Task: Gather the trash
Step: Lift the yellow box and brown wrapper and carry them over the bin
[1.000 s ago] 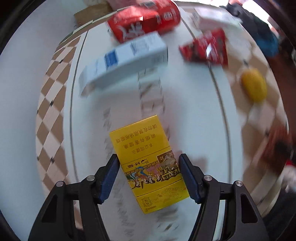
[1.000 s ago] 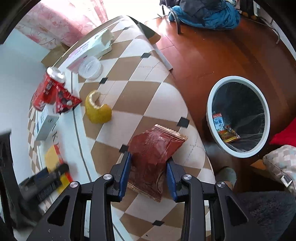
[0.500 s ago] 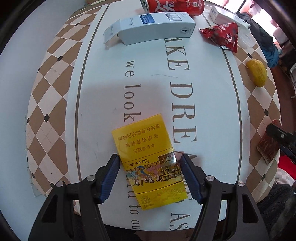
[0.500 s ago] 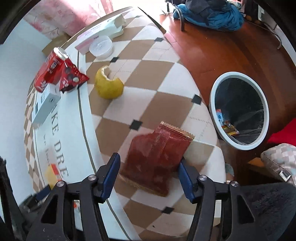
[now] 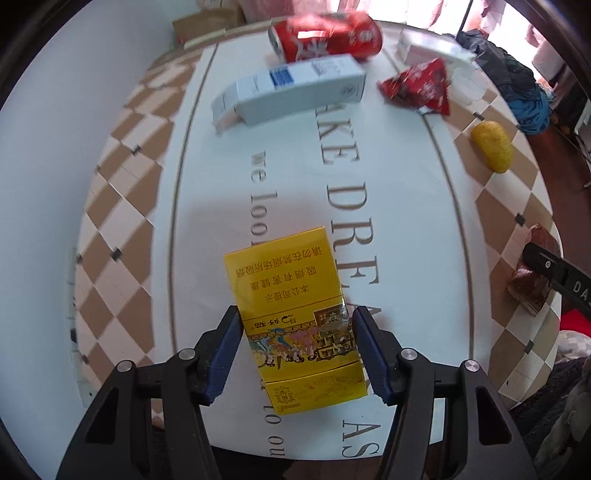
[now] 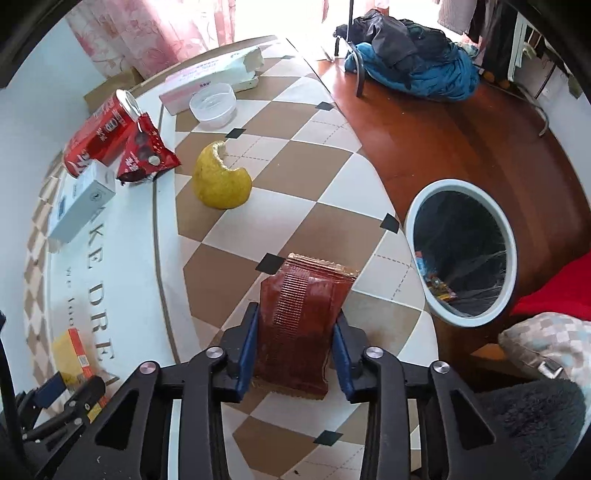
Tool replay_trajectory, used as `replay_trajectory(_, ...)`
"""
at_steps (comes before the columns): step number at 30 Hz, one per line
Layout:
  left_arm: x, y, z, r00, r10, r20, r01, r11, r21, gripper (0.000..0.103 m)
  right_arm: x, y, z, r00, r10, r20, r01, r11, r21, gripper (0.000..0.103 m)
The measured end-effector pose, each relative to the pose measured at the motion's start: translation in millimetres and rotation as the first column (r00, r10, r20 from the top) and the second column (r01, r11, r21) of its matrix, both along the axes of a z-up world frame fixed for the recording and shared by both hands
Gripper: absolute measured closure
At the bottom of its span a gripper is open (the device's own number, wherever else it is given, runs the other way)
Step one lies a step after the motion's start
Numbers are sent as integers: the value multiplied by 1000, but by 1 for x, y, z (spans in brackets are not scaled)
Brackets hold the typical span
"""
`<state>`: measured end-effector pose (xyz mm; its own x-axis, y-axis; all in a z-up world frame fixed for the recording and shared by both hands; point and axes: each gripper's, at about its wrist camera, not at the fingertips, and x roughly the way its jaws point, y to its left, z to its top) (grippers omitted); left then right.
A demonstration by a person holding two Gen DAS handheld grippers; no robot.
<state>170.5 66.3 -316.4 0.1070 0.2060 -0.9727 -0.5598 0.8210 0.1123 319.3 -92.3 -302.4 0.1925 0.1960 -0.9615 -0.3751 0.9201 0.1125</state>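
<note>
On the desk [image 6: 295, 173], a cloth-covered top with a tan-and-cream diamond check border and a white centre panel printed with brown lettering, lie these items.

Left gripper [image 5: 295, 350]: blue-padded fingers [image 5: 227, 354] straddle a flat yellow cardboard packet with red Chinese print [image 5: 291, 314] near the desk's near edge; narrow gaps show beside both pads, so the fingers stand open around it, not clamped.

Right gripper [image 6: 295, 347]: fingers [image 6: 249, 347] pressed against both sides of a crinkled dark-red foil snack wrapper [image 6: 299, 314], closed on it, at the desk's right edge.

Far edge, left to right in the left wrist view: a red drink can lying on its side [image 5: 325, 38]; touching it in front, a white and blue rectangular carton with an open flap [image 5: 291, 92]; just beside that, a crumpled red foil packet [image 5: 417, 88].

Behind these, in the right wrist view: a shallow clear plastic tub [image 6: 213, 104] and a long pink-and-white torn box [image 6: 212, 74].

Toward the right edge: a bitten yellow fruit [image 6: 221, 177], apart from the rest.

Room: reddish-brown wooden floor [image 6: 443, 140]; a round white-rimmed bin with black liner [image 6: 461, 247] just off the desk's right edge, with colourful wrappers inside; a heap of blue and black clothing [image 6: 417, 62] on the floor beyond; pink patterned curtains [image 6: 147, 29] at the far wall.
</note>
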Motion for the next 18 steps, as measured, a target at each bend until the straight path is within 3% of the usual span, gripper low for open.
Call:
replay_trajectory(7,-7,-21,55,995,-50,83,40,993,113,46,-9,-23,35,999,32,31,-35,992,118,66)
replay_trajectory(11,-1,-32,106,986,-77,150,54,987,154,46,-10,-37,67,997,36,67,-48,979,199,66)
replay_trajectory(18,44,-63,170,940,-163,299,117,979,165,46,7,-88,124,993,1,120,-39,950,310,66)
